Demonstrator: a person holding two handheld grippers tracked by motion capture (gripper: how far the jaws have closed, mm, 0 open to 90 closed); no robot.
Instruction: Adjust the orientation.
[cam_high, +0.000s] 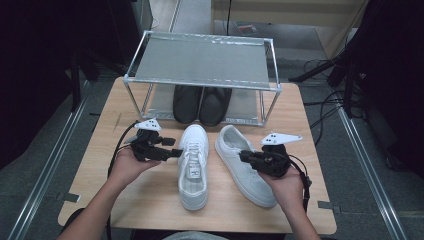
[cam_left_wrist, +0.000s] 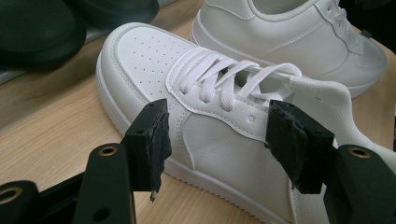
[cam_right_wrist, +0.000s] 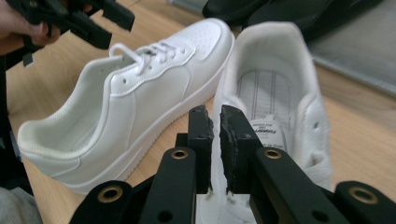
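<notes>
**Gripping the right sneaker's side wall, left claw poised at the other shoe**

Working the pair of white sneakers, I had the right claw (cam_right_wrist: 213, 140) pinched nearly closed on the thin side wall of the right white sneaker (cam_high: 243, 162), which lay angled right of centre in the high view. In the right claw's own view that wall ran up between the two pads, with the insole and its label showing beyond. The left claw (cam_left_wrist: 215, 142) stood wide, its pads either side of the left white sneaker (cam_high: 194, 165) but not pressing; that shoe sat at the middle of the table (cam_high: 150, 200), toe pointing to the upper part of the frame. Beyond both, at upper centre, a pair of black shoes (cam_high: 202, 104) rested on the lower tier of the metal shoe rack (cam_high: 200, 60).

I judged the step in hand to be securing each sneaker before carrying it to the rack. The next move called for closing the left claw on the laced shoe's side, then lifting both without letting the soft walls slip from the pads.
</notes>
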